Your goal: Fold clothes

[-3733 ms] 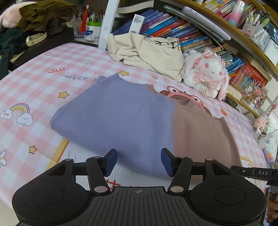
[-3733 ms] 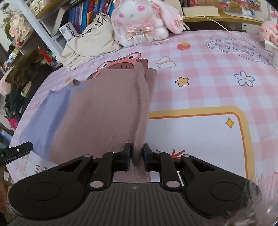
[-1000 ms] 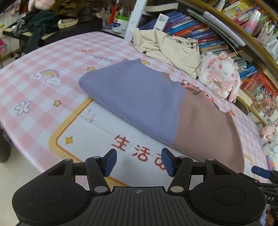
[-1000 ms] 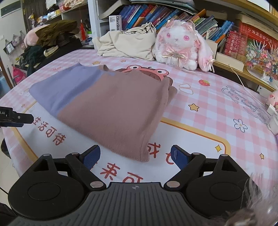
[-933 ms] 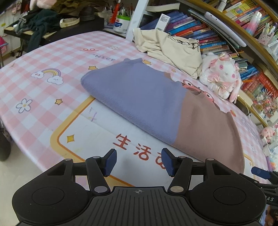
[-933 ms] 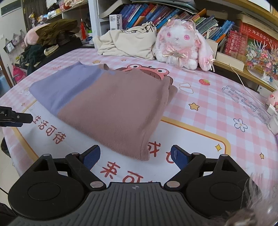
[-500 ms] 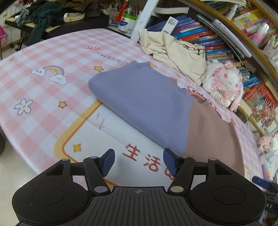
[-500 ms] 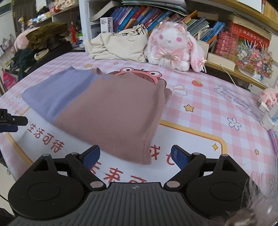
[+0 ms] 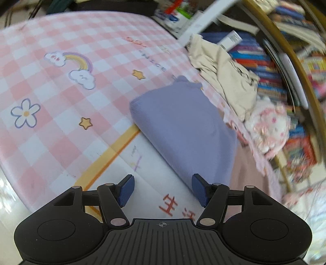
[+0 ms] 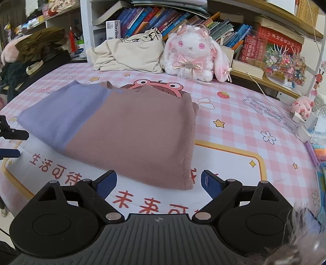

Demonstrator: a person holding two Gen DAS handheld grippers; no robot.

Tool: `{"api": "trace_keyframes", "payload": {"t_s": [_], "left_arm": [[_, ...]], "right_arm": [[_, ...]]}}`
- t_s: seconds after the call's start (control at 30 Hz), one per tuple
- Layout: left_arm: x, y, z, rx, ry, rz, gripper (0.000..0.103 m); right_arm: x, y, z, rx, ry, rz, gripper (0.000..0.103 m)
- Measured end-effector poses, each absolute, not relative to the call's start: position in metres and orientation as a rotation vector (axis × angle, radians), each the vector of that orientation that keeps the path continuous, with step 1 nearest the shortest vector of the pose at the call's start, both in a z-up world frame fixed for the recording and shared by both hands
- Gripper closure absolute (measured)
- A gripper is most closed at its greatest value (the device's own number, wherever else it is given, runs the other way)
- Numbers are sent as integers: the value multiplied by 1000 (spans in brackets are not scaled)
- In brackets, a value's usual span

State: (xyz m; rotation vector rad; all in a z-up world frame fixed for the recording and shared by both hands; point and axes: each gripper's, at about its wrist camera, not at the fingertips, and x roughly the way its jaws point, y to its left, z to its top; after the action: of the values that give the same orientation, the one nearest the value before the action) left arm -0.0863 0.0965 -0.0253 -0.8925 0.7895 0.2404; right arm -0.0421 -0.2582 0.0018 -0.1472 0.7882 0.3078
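A folded sweater (image 10: 126, 130), lilac at the left and dusty pink-brown at the right, lies flat on the pink checked tablecloth (image 10: 240, 126). In the blurred left wrist view its lilac end (image 9: 183, 130) is ahead and to the right. My left gripper (image 9: 162, 190) is open and empty, above the cloth just short of the sweater's near edge. My right gripper (image 10: 159, 181) is open and empty, just in front of the sweater's near right corner. The left gripper's fingertips (image 10: 12, 152) show at the left edge of the right wrist view.
A crumpled cream garment (image 10: 132, 55) and a white-pink plush rabbit (image 10: 193, 55) sit at the back of the table against a bookshelf (image 10: 163, 18). Dark clothes (image 10: 30, 53) are piled on a side stand at the left. Small toys and boxes (image 10: 303, 114) crowd the right edge.
Both grippers let go of the sweater and drew back toward the near edge. The left gripper has since swung left and turned; its view is now blurred.
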Motion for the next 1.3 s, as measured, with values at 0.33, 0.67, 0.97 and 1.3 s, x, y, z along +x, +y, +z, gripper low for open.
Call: {"api": "trace_keyframes", "payload": {"t_s": [0.33, 0.67, 0.97, 1.3], "left_arm": [[-81, 143, -46, -1198, 643, 306, 44], [-49, 148, -43, -1180, 627, 401, 60], [-37, 124, -3, -789, 612, 288, 91], [-45, 149, -40, -1030, 670, 313, 83]], "right_arm": [[-48, -236, 3, -175, 785, 267, 13], [-45, -234, 4, -168, 783, 195, 13], [-40, -229, 4, -147, 794, 169, 14], [-39, -221, 3, -167, 796, 182, 14]]}}
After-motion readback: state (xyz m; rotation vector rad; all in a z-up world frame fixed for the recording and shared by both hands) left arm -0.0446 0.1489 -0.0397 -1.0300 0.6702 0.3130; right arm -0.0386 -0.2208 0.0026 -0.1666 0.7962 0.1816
